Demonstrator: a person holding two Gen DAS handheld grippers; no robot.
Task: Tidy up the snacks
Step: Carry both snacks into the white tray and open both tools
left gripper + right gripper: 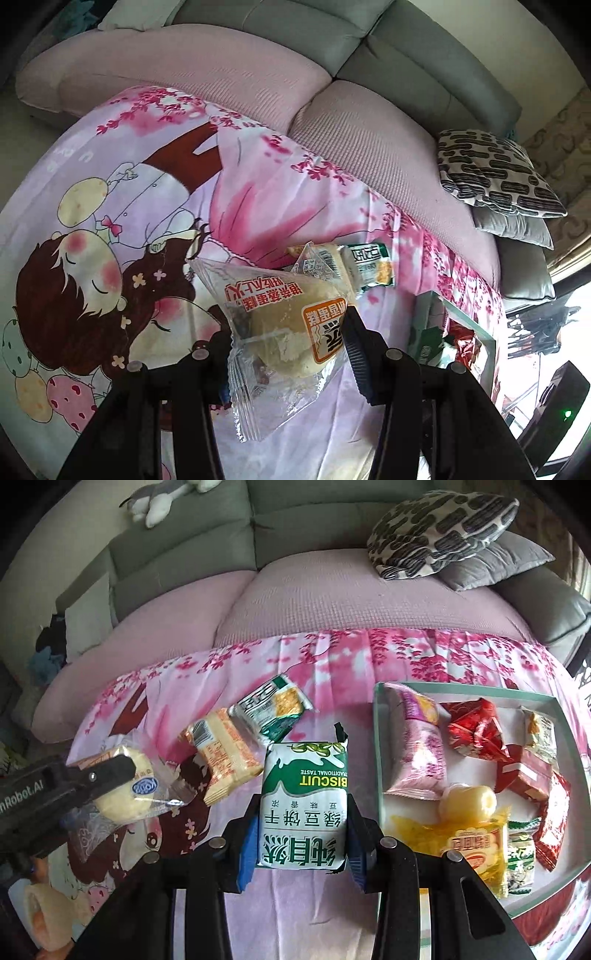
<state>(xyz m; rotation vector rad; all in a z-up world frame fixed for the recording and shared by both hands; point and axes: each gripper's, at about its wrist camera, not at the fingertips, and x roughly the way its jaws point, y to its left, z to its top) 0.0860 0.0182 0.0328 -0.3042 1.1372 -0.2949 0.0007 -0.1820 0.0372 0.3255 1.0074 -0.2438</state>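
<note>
Left gripper: jaws narrowed on a clear crinkly wrapper holding a round pale cake, lifted off the cartoon-print cloth.

Right gripper: jaws clamped on a green-and-white biscuit pack, rectangular, glossy foil, upright between blue pads.

Loose on the cloth: an orange-striped wafer pack and a second green packet.

Shallow pale-green tray at right holds mixed wrapped snacks: pink, red, yellow.
</note>
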